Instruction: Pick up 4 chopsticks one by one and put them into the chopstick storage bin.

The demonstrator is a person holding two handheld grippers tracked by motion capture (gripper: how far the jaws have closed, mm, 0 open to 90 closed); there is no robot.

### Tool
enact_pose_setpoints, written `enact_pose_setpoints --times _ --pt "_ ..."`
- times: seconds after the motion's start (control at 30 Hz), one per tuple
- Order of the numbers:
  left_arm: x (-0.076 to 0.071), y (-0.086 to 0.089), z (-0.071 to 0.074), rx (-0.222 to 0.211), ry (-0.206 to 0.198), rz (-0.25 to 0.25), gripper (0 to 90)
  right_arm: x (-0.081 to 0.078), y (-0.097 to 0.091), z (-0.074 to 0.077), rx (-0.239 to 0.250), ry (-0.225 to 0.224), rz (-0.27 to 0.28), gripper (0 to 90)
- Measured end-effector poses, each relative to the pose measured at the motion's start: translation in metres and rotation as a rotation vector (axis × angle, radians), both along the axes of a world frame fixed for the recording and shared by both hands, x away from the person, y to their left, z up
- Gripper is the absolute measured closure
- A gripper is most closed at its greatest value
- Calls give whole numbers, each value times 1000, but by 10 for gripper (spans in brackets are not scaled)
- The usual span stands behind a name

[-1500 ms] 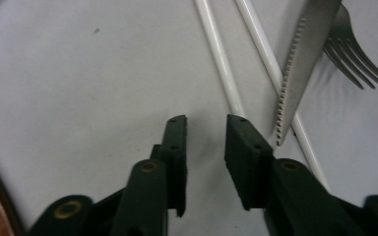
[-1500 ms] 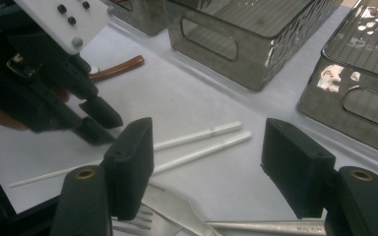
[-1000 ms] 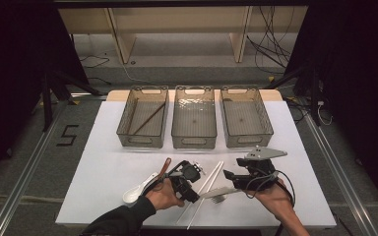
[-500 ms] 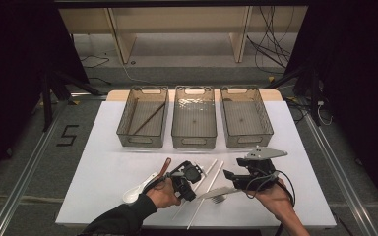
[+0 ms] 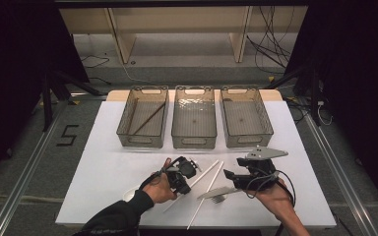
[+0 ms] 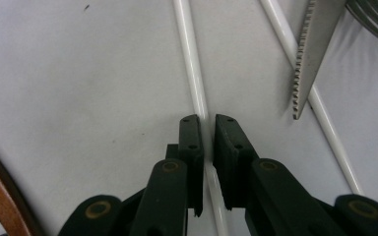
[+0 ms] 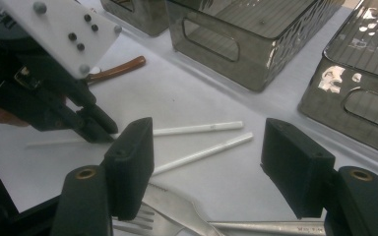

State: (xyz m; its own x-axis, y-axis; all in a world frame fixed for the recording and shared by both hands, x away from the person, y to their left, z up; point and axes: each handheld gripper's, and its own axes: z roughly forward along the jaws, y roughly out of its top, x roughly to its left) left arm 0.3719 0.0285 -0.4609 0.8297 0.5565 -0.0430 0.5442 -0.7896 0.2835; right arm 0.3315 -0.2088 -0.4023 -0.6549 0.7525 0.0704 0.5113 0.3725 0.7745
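Two white chopsticks lie side by side on the white table. My left gripper (image 6: pixel 204 120) is shut on the nearer white chopstick (image 6: pixel 189 59); its jaws have just been closing with that stick between them. In the high view the left gripper (image 5: pixel 183 186) points down at the table. The second white chopstick (image 6: pixel 325 123) runs under a serrated knife (image 6: pixel 315 44), beside a fork (image 6: pixel 374 14). My right gripper (image 7: pixel 209 142) stands open and holds nothing, low over the knife (image 7: pixel 177 206) and fork (image 7: pixel 133 221). The right gripper (image 5: pixel 230 176) faces the left one.
Three clear grey bins (image 5: pixel 142 140) (image 5: pixel 193 142) (image 5: pixel 247 140) stand in a row at the back; the left one holds a brown chopstick (image 5: pixel 147 119). A brown stick (image 5: pixel 165 164) and a white spoon (image 5: pixel 128 194) lie by the left hand.
The left gripper's jaws have closed onto the white chopstick, with the hand barely shifting. The right gripper has stayed where it was, still open.
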Motion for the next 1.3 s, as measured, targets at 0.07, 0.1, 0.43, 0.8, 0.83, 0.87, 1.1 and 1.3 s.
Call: enact_pose_setpoints --times 0.07,0.1,0.43,0.8,0.83,0.87,1.1,1.3 --pt "-2 -2 0 16 -17 -7 820 0 0 0 0 -1 -2 378" --pt "-2 -2 0 15 -17 -5 821 0 0 0 -1 -1 -1 378" --pt "-1 -1 -1 4 -14 1 821 0 0 1 0 -2 -1 378" --pt "3 2 -1 -24 8 37 844 0 -1 1 1 -3 -3 378" --pt "3 2 -1 -25 12 39 844 0 -1 1 1 -4 -3 378" --pt "3 2 -1 -31 11 45 845 0 -1 1 1 -5 -1 378" --pt "4 4 -1 -33 -10 48 847 0 -1 1 -2 -7 -2 378" --pt "11 14 3 -64 -8 63 848 0 -1 2 0 -7 -3 378"
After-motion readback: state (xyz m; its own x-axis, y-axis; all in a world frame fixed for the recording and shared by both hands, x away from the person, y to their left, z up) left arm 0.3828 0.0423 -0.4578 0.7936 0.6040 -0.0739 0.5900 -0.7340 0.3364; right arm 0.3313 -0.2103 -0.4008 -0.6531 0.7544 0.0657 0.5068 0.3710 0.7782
